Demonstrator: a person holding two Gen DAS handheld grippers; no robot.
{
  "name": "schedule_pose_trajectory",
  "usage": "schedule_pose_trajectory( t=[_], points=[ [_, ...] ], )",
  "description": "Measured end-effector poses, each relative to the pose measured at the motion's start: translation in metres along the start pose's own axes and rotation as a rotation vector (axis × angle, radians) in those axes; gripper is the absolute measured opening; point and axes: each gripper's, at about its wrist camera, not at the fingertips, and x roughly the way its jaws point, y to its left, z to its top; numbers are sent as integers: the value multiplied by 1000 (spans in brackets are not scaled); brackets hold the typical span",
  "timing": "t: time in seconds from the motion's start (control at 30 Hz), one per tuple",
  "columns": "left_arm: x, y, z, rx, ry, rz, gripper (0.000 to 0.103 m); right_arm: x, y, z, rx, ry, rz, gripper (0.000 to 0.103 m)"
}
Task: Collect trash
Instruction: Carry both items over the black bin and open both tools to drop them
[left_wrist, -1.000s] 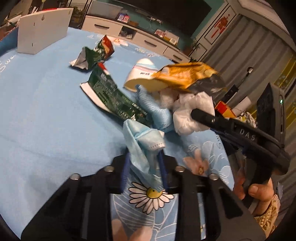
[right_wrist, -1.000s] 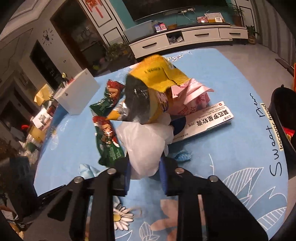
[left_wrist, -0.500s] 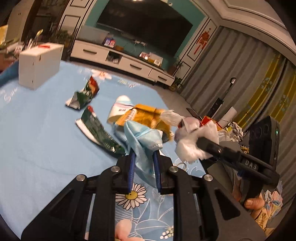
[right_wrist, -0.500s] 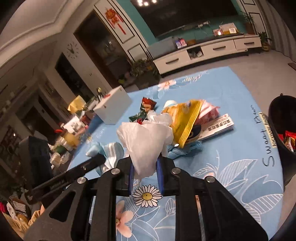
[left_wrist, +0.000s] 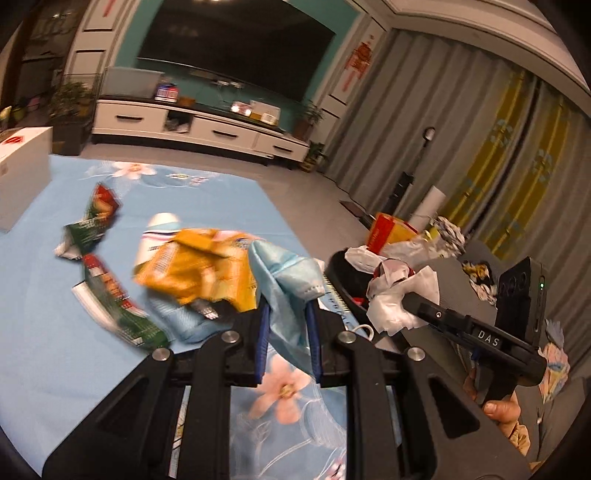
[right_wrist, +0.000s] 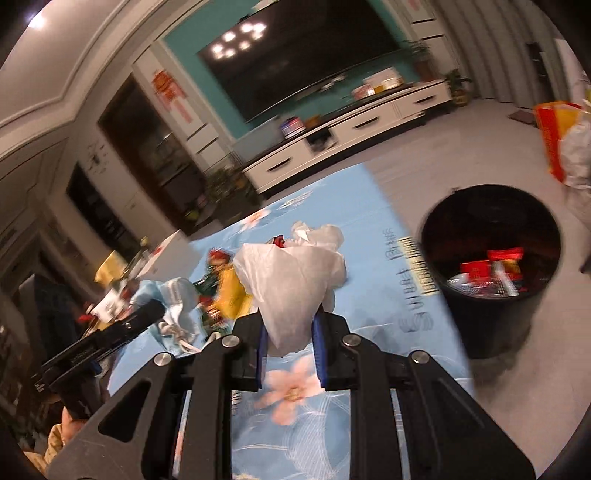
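Here, left hand-held gripper (left_wrist: 286, 334) clamping blue mask (left_wrist: 286, 280), right hand-held gripper (right_wrist: 290, 345) clamping white tissue (right_wrist: 291, 284)

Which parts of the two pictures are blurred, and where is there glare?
Left wrist view: the yellow snack bag and green wrappers are motion-smeared, while the left tool holding the blue face mask is sharp. Right wrist view: the tablecloth lettering is smeared, and ceiling lights glare on the TV screen.
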Motion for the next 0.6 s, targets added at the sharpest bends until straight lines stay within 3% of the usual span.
schedule_pose_trajectory(
  t=[0.17,0.6],
  points=[
    [43,-34,12,63,25,-62,19,-19,-44,2,64,-59,-99,21],
    [159,-118,33,215,111,-154,21,-27,-126,14,171,-119,-211,22]
  ],
)
